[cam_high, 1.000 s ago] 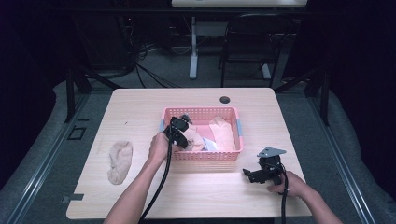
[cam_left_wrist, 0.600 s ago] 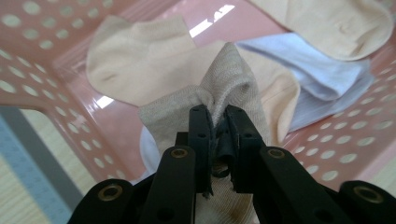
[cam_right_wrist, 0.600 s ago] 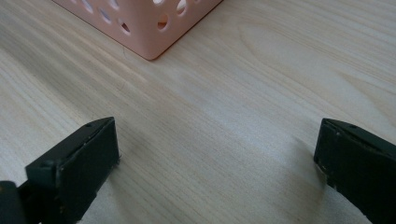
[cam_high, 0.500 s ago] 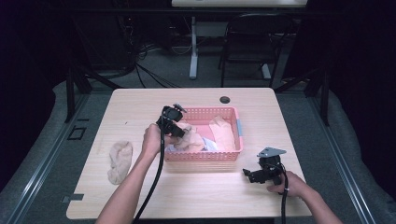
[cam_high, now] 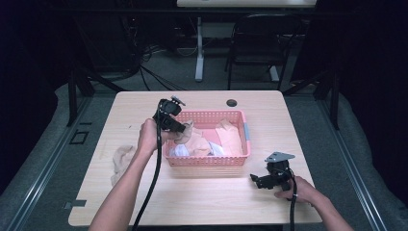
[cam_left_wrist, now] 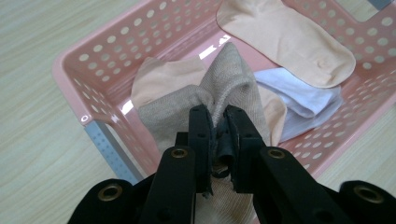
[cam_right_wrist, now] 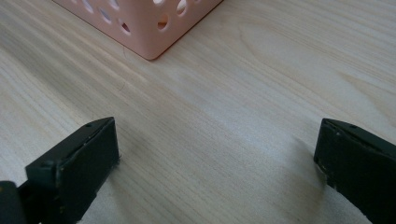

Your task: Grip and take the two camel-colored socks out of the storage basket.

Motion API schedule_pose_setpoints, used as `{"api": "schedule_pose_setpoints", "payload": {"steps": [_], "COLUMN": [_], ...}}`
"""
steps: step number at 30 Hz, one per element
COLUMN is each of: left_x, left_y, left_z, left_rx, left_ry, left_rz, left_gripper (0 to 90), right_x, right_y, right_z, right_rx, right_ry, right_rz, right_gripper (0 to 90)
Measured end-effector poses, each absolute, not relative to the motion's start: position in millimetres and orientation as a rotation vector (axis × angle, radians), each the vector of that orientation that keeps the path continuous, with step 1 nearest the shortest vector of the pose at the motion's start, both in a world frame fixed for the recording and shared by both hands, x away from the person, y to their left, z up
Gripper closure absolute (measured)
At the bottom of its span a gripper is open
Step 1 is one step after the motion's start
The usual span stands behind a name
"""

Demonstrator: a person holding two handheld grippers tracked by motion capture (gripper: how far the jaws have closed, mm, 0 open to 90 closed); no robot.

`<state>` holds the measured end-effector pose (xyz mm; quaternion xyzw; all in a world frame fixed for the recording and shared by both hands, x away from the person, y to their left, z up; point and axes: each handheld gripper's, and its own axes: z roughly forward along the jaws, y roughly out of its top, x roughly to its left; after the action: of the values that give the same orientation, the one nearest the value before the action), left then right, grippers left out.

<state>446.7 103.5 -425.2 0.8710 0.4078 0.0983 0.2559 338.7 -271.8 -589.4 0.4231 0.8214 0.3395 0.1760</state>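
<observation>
Two socks (cam_left_wrist: 289, 39) lie under the left gripper's (cam_left_wrist: 218, 116) pinched beige sock (cam_left_wrist: 233, 84) (right gripper (cam_right_wrist: 215, 154) spread).

1. My left gripper (cam_left_wrist: 215, 140) is all black, with brass-ringed screw holes along both arms.
2. Right gripper (cam_high: 272, 177) carries a grey three-cornered plate.
3. Black cables trail from both; my forearms are bare.

No text, label, brand, number or sign can be read in any of the views. The pink basket (cam_high: 207, 161), the socks and the desk (cam_high: 144, 103) carry no print, and the black tools show bare surfaces with nothing written on them.
</observation>
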Motion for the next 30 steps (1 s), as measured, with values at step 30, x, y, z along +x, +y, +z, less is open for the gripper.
{"api": "schedule_pose_setpoints", "payload": {"steps": [30], "left_x": [427.1], "left_y": [139.7], "left_z": [-369.0], "left_rx": [2.296], "left_ry": [1.110], "left_rz": [0.368], "left_gripper": [81.4], "right_x": [338.7], "right_y": [-271.7], "right_z": [-589.4], "right_rx": [1.197], "right_ry": [2.329], "right_rz": [0.963], "right_gripper": [0.0]}}
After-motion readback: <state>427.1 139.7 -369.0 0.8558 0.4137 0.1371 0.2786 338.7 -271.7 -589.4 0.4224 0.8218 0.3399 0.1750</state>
